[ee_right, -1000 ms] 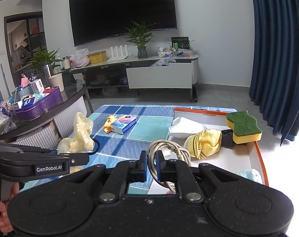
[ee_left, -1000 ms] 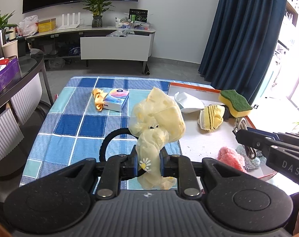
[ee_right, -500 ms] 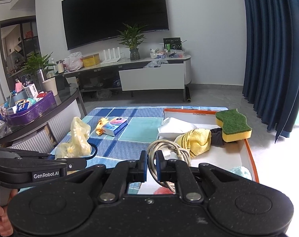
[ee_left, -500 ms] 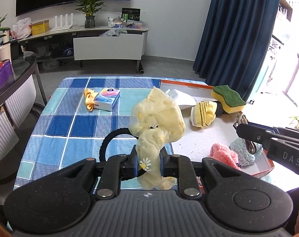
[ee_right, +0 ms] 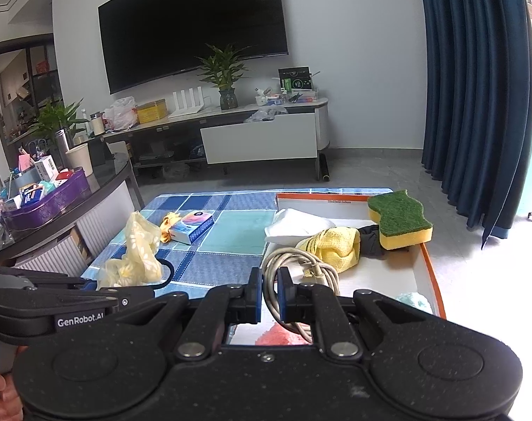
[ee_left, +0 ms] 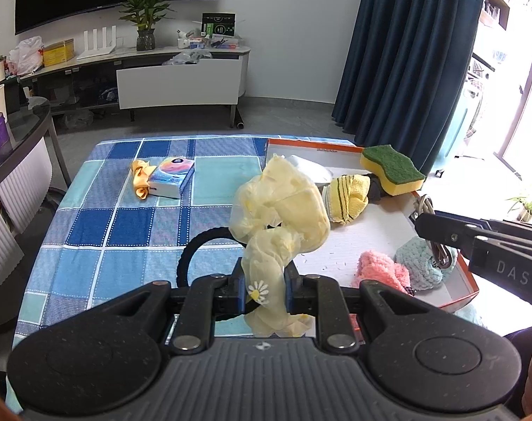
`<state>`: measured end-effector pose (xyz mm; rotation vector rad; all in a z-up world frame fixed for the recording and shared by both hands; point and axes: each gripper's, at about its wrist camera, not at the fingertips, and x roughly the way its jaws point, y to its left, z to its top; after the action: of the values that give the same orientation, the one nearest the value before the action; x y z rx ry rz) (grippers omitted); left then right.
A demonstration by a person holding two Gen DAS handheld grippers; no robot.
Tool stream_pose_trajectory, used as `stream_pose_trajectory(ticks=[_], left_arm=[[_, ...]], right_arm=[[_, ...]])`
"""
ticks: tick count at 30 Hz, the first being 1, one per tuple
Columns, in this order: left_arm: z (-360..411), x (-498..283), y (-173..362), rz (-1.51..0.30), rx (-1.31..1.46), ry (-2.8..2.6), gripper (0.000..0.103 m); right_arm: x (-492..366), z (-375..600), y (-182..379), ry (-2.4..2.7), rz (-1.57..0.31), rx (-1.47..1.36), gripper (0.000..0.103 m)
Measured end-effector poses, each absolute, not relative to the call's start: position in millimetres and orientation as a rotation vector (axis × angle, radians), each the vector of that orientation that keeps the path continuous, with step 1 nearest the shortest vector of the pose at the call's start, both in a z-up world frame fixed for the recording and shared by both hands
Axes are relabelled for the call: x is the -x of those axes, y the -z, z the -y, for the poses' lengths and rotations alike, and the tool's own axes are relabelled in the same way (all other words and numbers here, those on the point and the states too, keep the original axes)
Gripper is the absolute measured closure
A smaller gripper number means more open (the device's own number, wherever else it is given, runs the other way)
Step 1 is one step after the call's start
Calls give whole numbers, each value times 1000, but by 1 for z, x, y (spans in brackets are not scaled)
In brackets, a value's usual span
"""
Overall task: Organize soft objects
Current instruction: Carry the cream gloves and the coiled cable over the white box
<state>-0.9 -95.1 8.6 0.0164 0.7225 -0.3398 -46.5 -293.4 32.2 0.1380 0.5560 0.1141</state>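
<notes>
- Right now, in the left wrist view, the left gripper [ee_left: 265, 286] is clamped on a pale yellow cloth [ee_left: 278, 217] with a small daisy print, held up above the blue checked tablecloth [ee_left: 101, 231].
- A black hoop [ee_left: 192, 249] curves out from behind the cloth; it may be a headband, hard to tell.
- To the right sits an orange-rimmed tray [ee_left: 471, 282] holding a pink fluffy thing [ee_left: 380, 272], a pale blue fluffy thing [ee_left: 418, 263], a yellow striped towel [ee_left: 348, 198] and a green-topped sponge [ee_left: 392, 170].
- Farther back, a small box [ee_left: 173, 177] lies touching an orange cloth [ee_left: 140, 182].
- In the right wrist view, the right gripper [ee_right: 269, 298] is pinched on a coiled grey cable [ee_right: 301, 268], over the near left part of the tray [ee_right: 432, 277].
- The yellow cloth [ee_right: 138, 251] shows at left, above the tablecloth [ee_right: 227, 235].
</notes>
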Motion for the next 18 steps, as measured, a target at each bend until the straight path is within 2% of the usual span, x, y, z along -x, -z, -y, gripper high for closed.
stream_pose_trajectory(ticks=[18], left_arm=[[142, -10, -8, -727, -51, 450, 82]], right_arm=[[46, 330, -30, -27, -559, -159, 92]])
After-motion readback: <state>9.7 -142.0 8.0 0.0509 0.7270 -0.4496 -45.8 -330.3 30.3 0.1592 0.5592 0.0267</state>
